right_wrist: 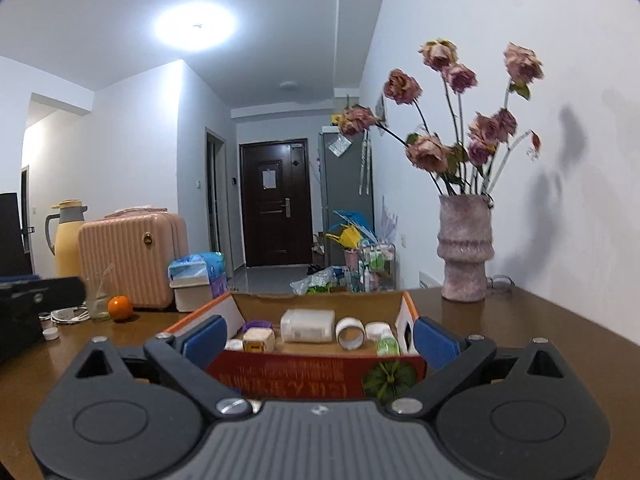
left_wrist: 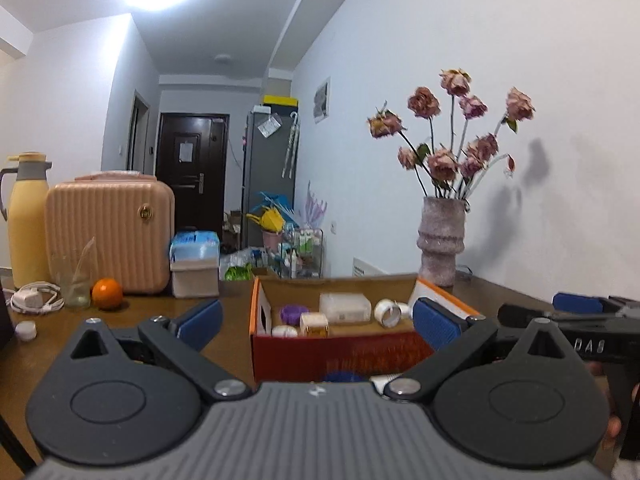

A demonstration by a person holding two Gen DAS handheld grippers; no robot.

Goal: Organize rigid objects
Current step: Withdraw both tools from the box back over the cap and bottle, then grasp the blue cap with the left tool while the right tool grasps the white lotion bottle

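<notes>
An open cardboard box (left_wrist: 332, 350) with a red front stands on the brown table. In it lie a white rectangular case (left_wrist: 345, 307), a purple round piece (left_wrist: 294, 313), a white tape roll (left_wrist: 388, 312) and a small square jar (left_wrist: 314, 323). My left gripper (left_wrist: 318, 322) is open just in front of the box, with nothing between its pads. In the right wrist view the same box (right_wrist: 312, 376) also holds a green-and-white bottle (right_wrist: 387, 344). My right gripper (right_wrist: 320, 340) is wide open before it and holds nothing. Its blue-padded fingers (left_wrist: 576, 303) show at the right edge.
A vase of dried roses (right_wrist: 464, 248) stands at the back right near the wall. On the left stand a pink case (left_wrist: 108, 236), a yellow thermos (left_wrist: 26, 220), a tissue pack (left_wrist: 195, 262), a glass (left_wrist: 76, 280), an orange (left_wrist: 107, 293), a white charger (left_wrist: 34, 300) and a small cap (left_wrist: 26, 330).
</notes>
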